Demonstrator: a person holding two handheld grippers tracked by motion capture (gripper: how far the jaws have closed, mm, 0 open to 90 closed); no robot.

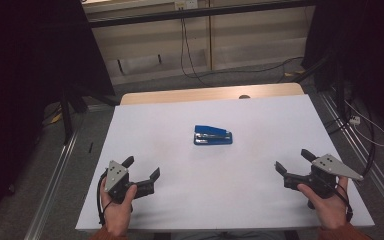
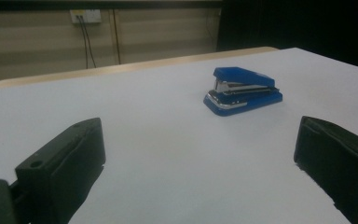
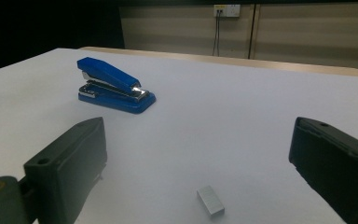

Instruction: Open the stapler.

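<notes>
Both tongs, the left gripper (image 1: 141, 169) and right gripper (image 1: 293, 160), gaped wide, empty. The blue stapler (image 1: 213, 135) sat mid-table, staple strip (image 3: 210, 200) nearer the right. Nothing begun; reaching likely came next.

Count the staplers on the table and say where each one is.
1. The blue stapler lies near the middle of the white table, ahead of both open claws and touching neither. Nothing stands on the table that could hide a second one.
</notes>
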